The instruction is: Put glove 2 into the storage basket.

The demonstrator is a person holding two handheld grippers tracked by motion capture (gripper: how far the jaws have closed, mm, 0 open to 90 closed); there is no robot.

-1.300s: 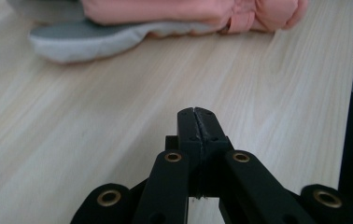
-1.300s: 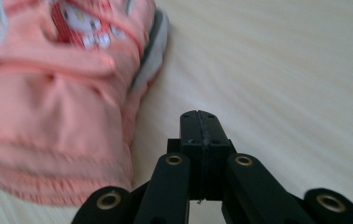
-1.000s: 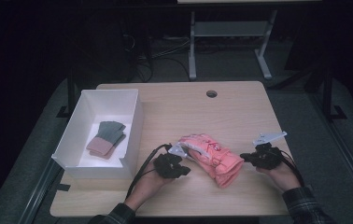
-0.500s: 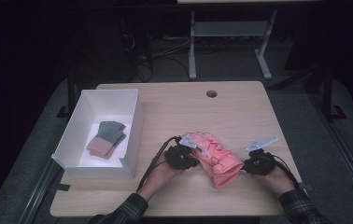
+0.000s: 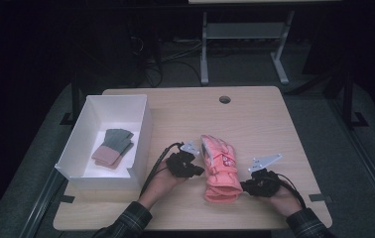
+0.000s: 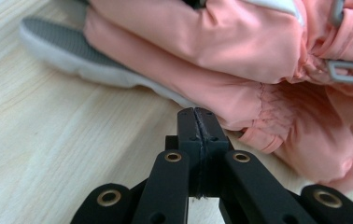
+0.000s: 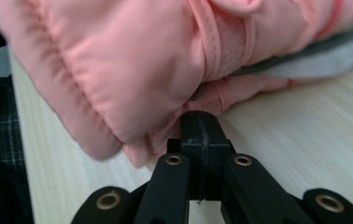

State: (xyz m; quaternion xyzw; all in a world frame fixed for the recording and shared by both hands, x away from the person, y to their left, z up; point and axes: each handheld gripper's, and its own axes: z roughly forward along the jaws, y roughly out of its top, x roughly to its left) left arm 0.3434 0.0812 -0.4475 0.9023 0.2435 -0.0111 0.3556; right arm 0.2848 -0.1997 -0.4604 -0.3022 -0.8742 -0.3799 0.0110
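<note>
High view: puffy salmon-pink glove lies flat on the table.

Pink padded gloves, stacked flat, near table's front edge

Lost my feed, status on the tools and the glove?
Left tool shut, right tool shut, tips at pink gloves from either side. White box clear left.
</note>
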